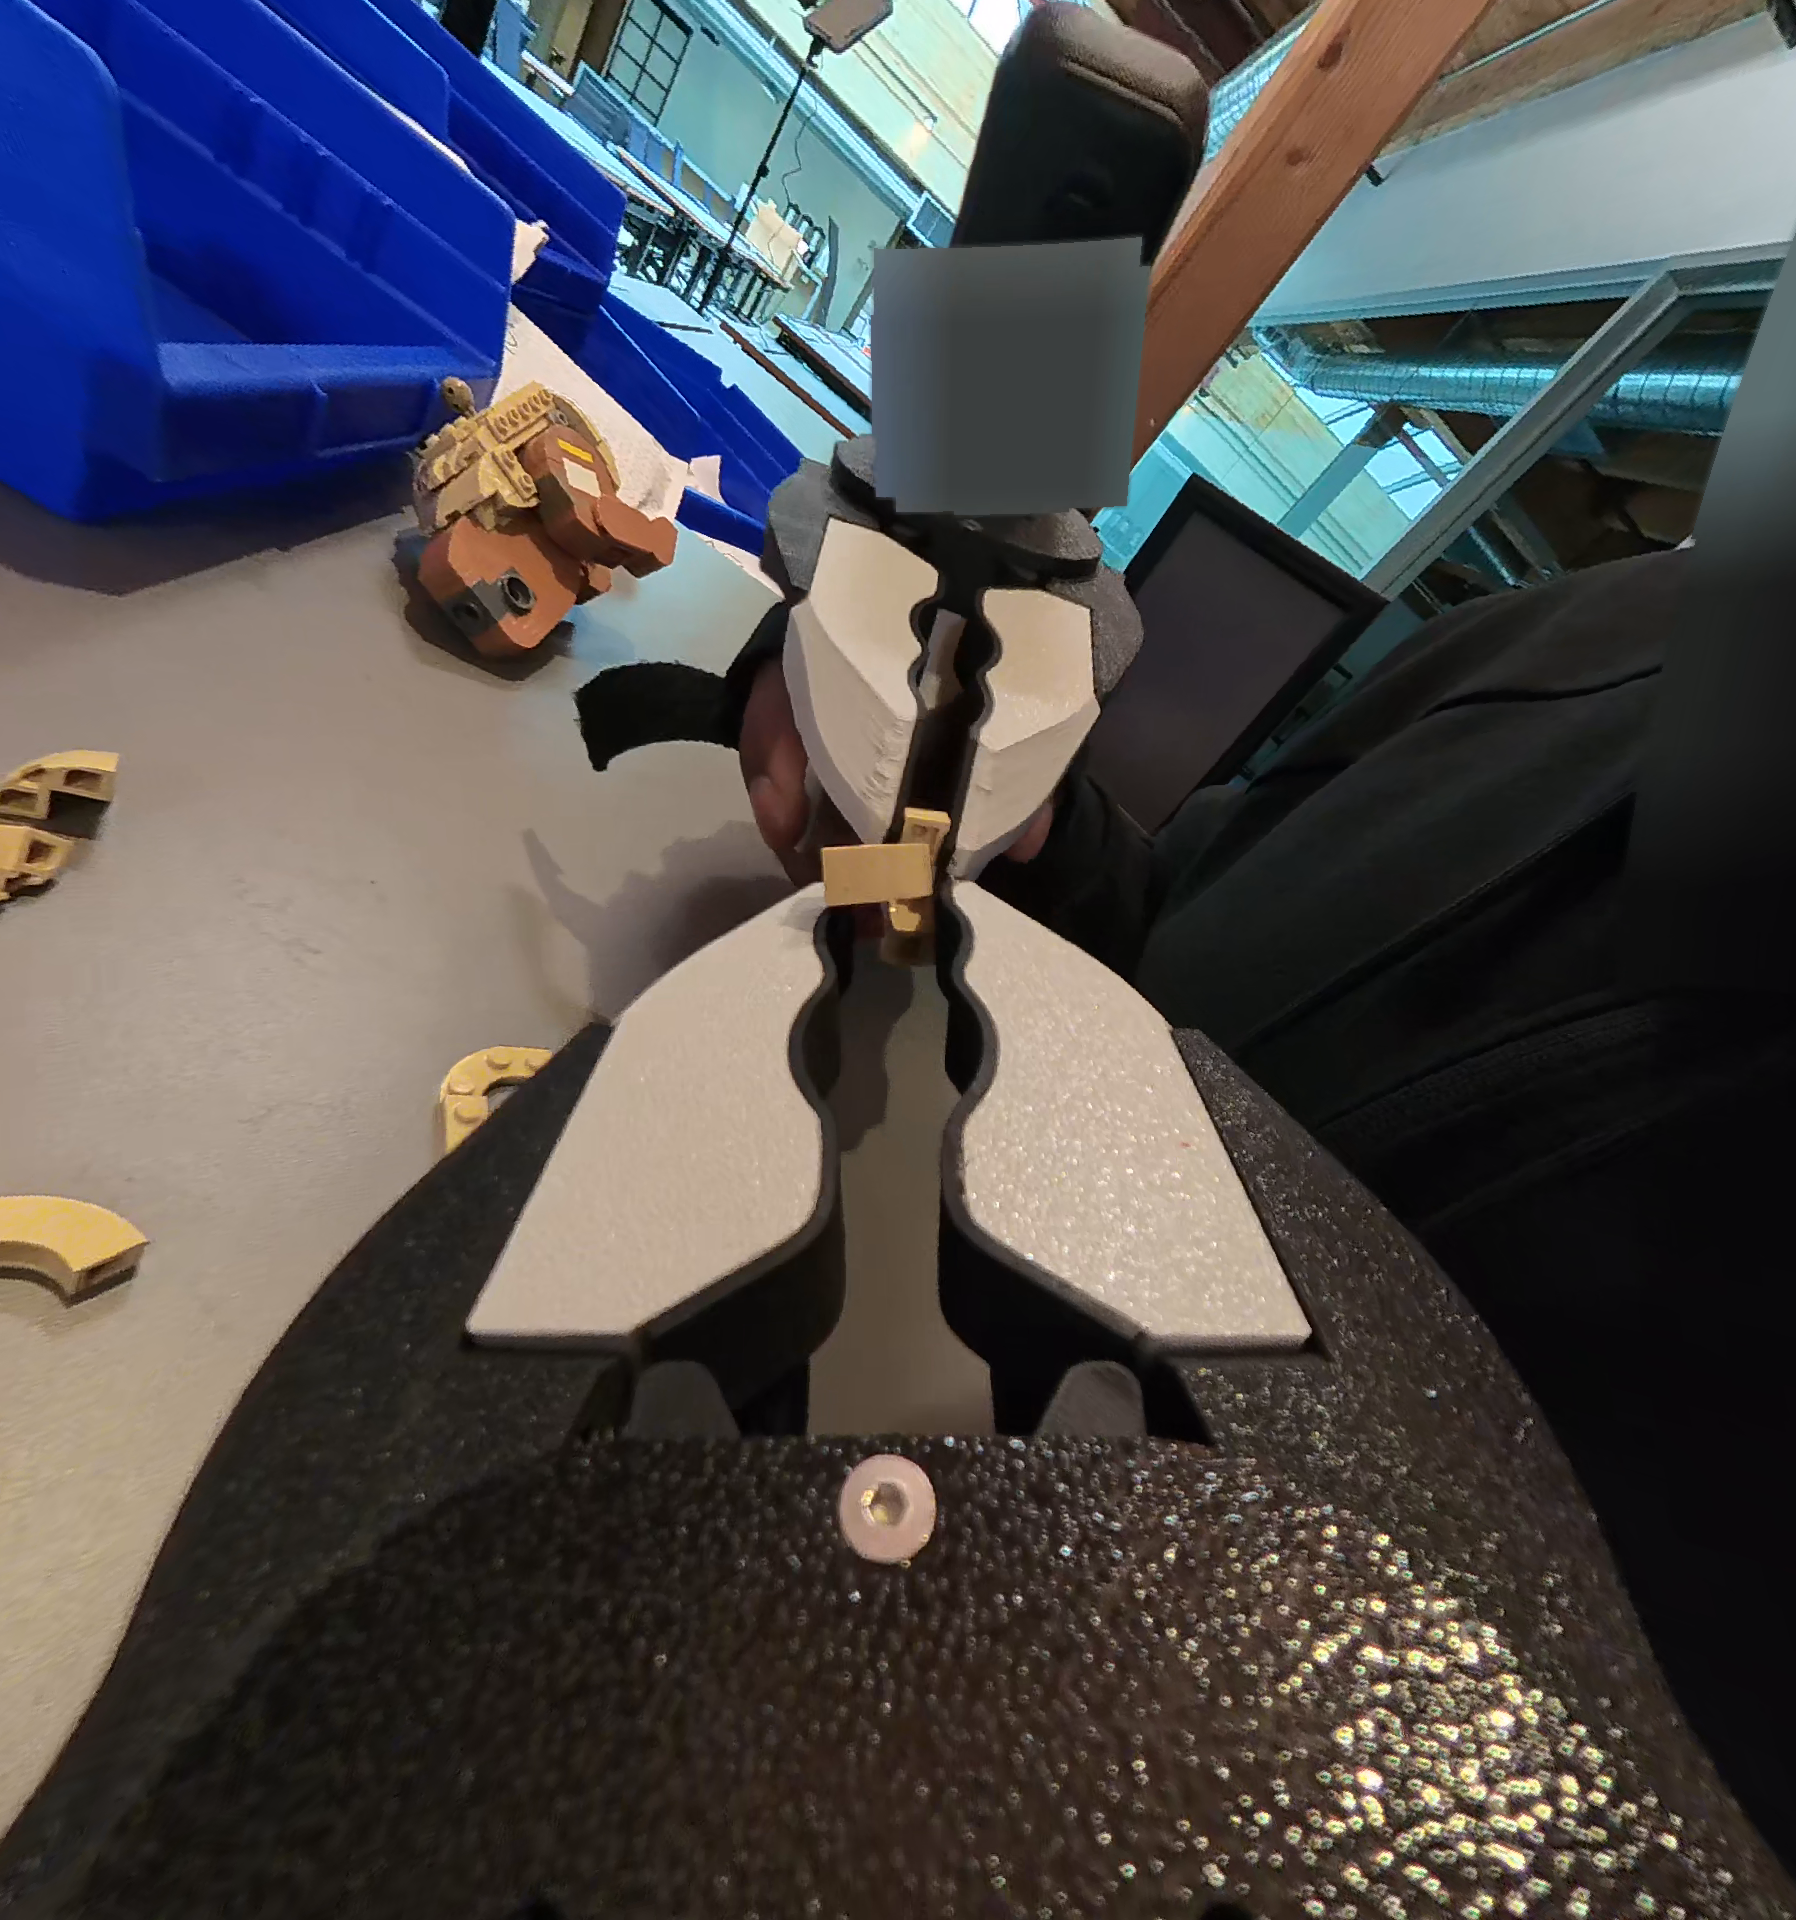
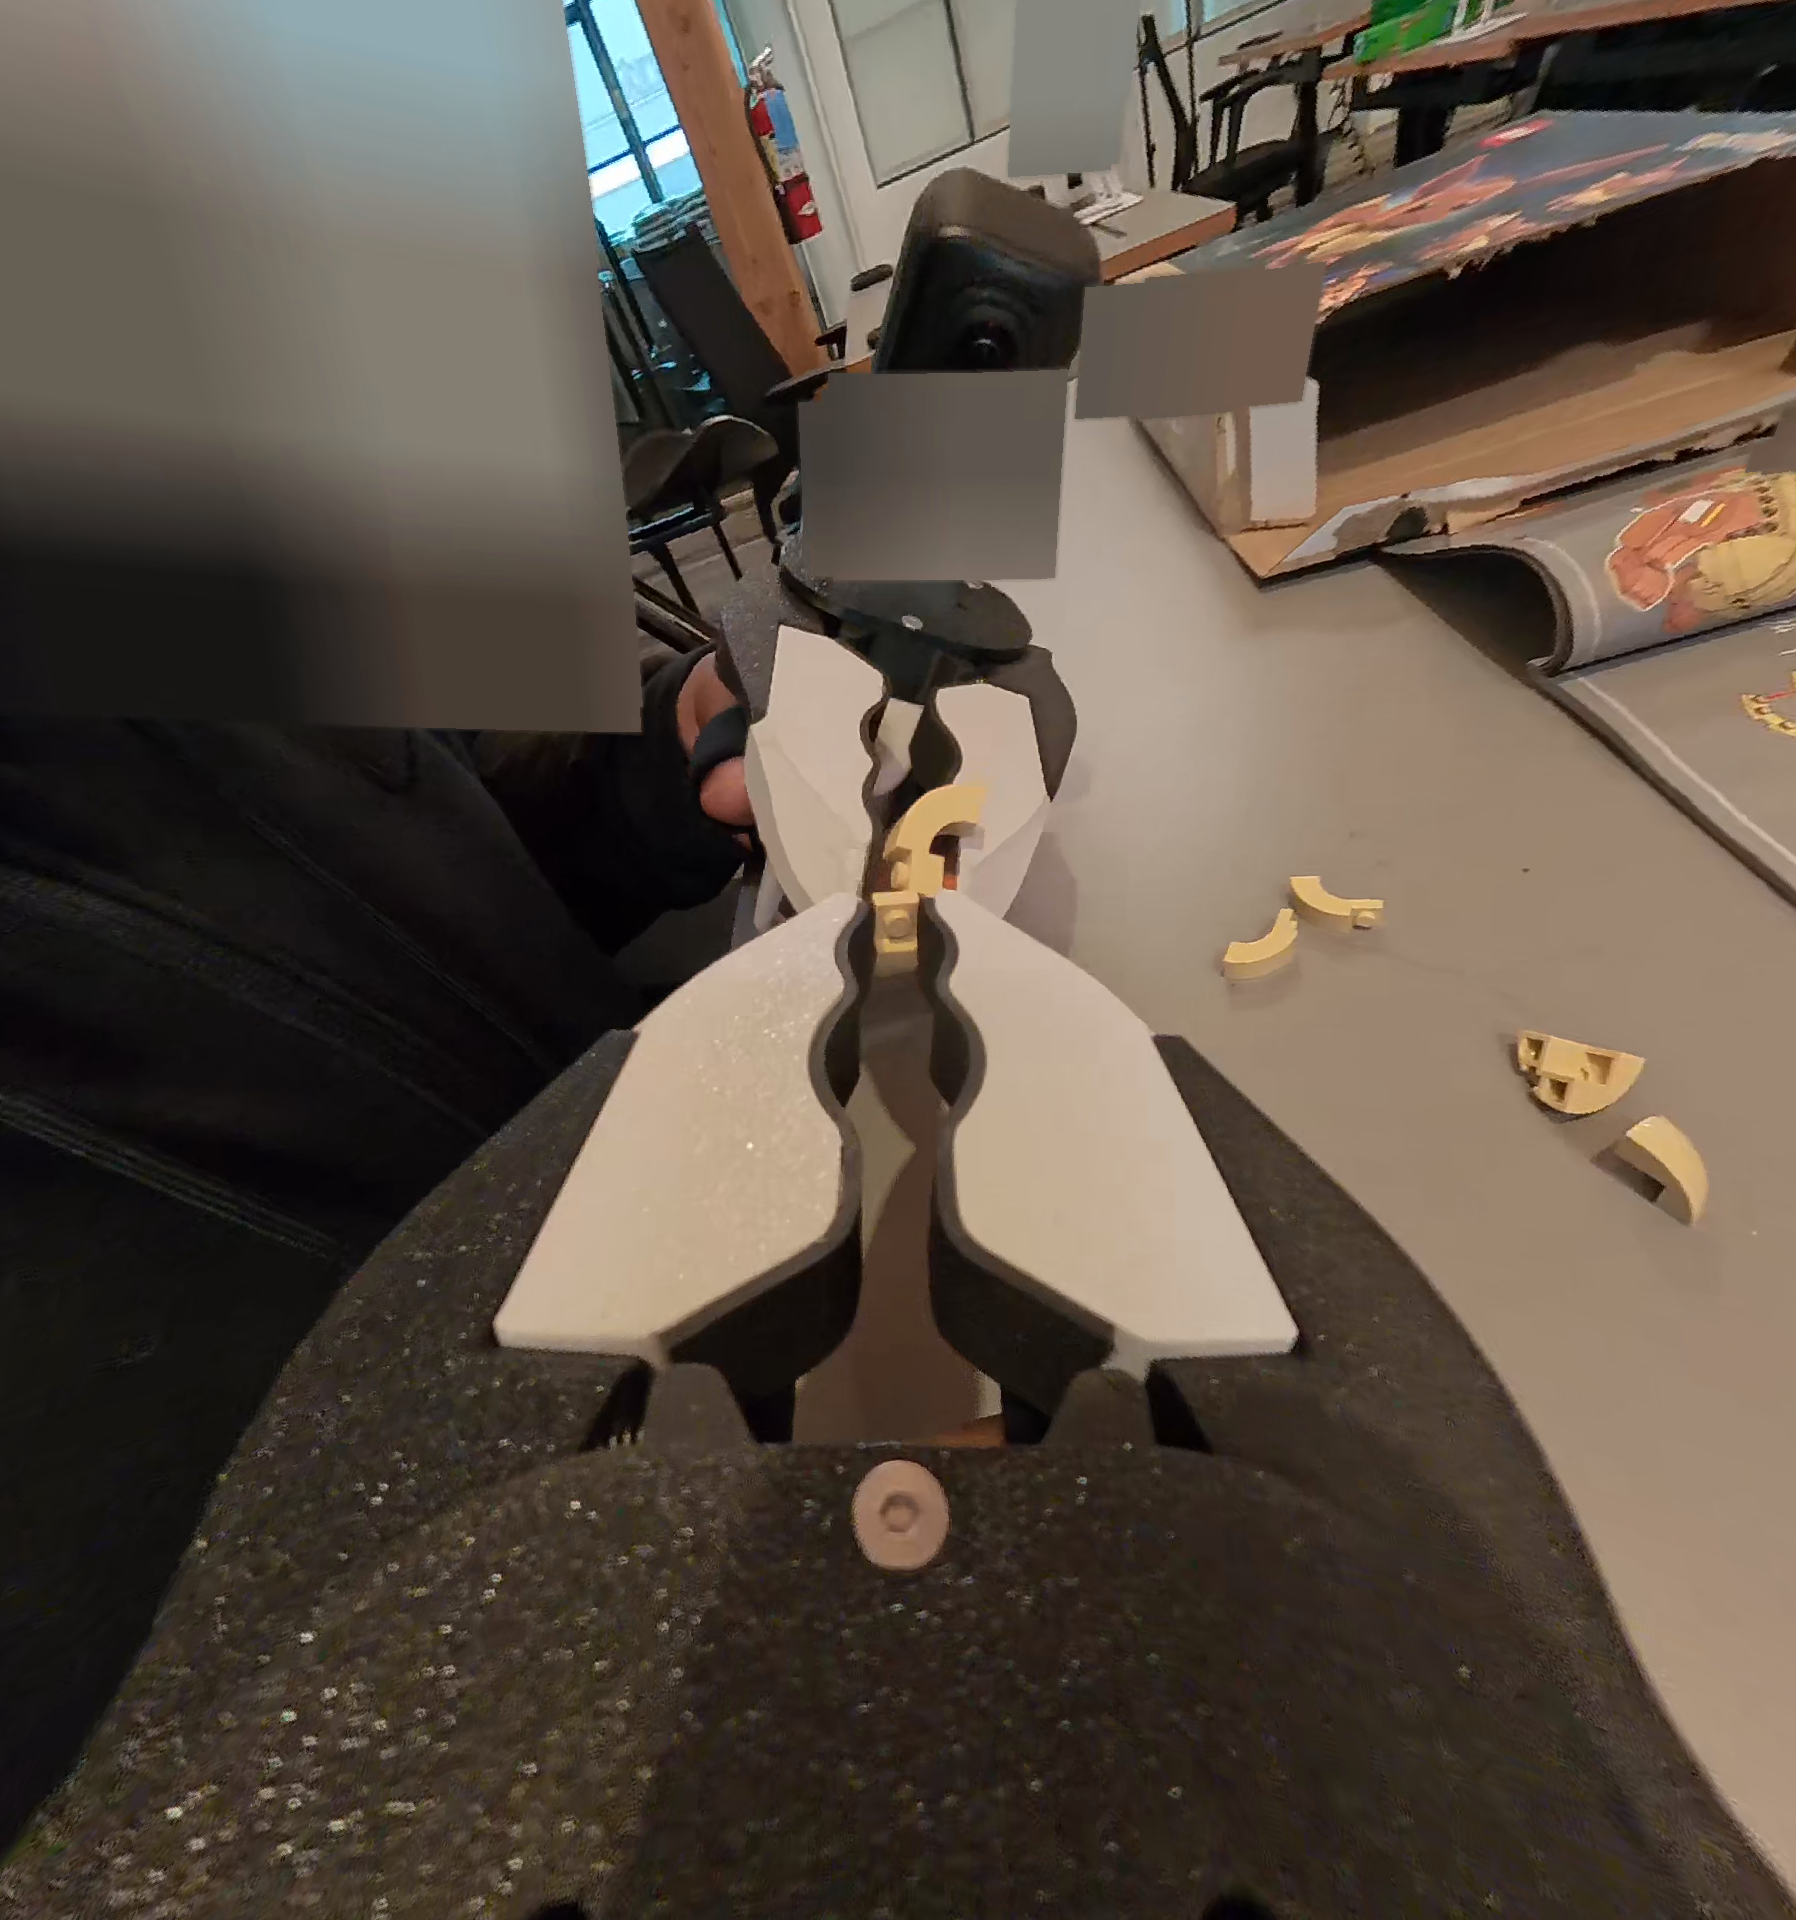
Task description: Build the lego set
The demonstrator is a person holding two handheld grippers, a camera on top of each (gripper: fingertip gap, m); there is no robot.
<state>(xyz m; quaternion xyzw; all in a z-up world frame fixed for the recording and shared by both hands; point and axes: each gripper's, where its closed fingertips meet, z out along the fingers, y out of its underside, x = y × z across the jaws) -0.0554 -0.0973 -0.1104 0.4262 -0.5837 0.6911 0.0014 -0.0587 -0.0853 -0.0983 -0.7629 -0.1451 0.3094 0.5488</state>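
Observation:
My left gripper [image 1: 889, 909] is shut on a tan curved brick [image 1: 876, 873], which juts out to the left of its fingertips. The right wrist view shows the brick as an arch [image 2: 938, 826] between the left gripper's white fingers [image 2: 800, 790]. My right gripper [image 2: 899, 920] is shut on a small tan studded plate [image 2: 896, 927]. The left wrist view also shows this plate [image 1: 925, 831], at the right gripper's fingertips. The two grippers face each other tip to tip above the grey table [image 1: 250, 935], and the plate touches the arch.
Blue bins [image 1: 198, 260] and a brown and tan brick model [image 1: 520, 520] stand at the far left. Loose tan curved bricks [image 1: 32, 1242] [image 2: 1299, 925] [image 2: 1580, 1070] lie on the table. A torn cardboard box [image 2: 1496, 364] and an open booklet [image 2: 1704, 592] sit at the right. A person in dark clothing [image 2: 250, 1039] is close by. The tips of both grippers are at nearly the same place.

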